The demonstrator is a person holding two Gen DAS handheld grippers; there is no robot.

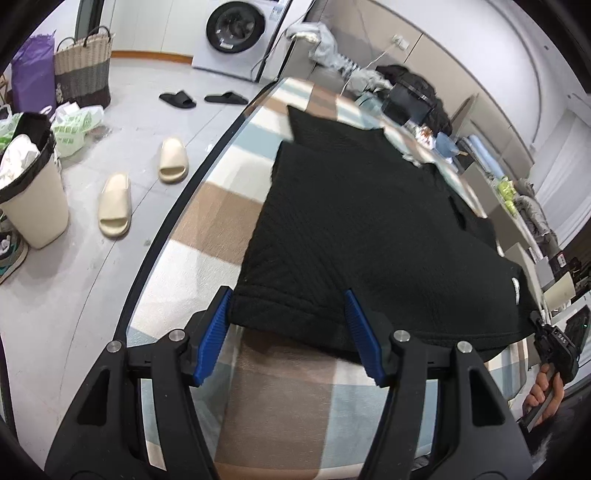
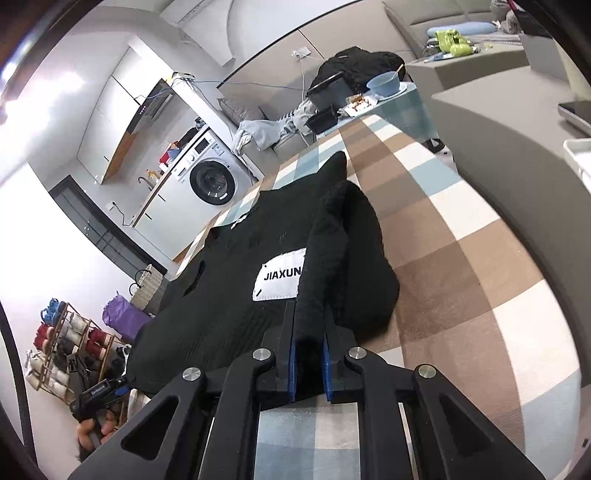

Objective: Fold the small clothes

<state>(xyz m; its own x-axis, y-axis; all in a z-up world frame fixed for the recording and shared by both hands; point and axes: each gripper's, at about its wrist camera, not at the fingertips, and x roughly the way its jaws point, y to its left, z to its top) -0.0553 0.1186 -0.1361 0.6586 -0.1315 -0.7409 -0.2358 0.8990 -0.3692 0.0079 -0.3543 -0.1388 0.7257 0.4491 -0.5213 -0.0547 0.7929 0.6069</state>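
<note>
A small black knitted garment (image 1: 369, 229) lies spread on a checked tablecloth (image 1: 207, 206). My left gripper (image 1: 288, 299) is open, its blue pads either side of the garment's near hem, just above the cloth. In the right wrist view the same black garment (image 2: 236, 295) shows a white label reading JIAXUN (image 2: 280, 275). My right gripper (image 2: 308, 314) is shut on a raised fold of the garment's edge. The right gripper also shows in the left wrist view (image 1: 554, 343) at the garment's far right corner.
The table edge (image 1: 173, 206) runs along the left, with slippers (image 1: 144, 184), a bin (image 1: 29, 192) and baskets on the floor beyond. A washing machine (image 1: 236, 29) stands at the back. A bowl (image 2: 384, 85), boxes and other clothes sit at the table's far end.
</note>
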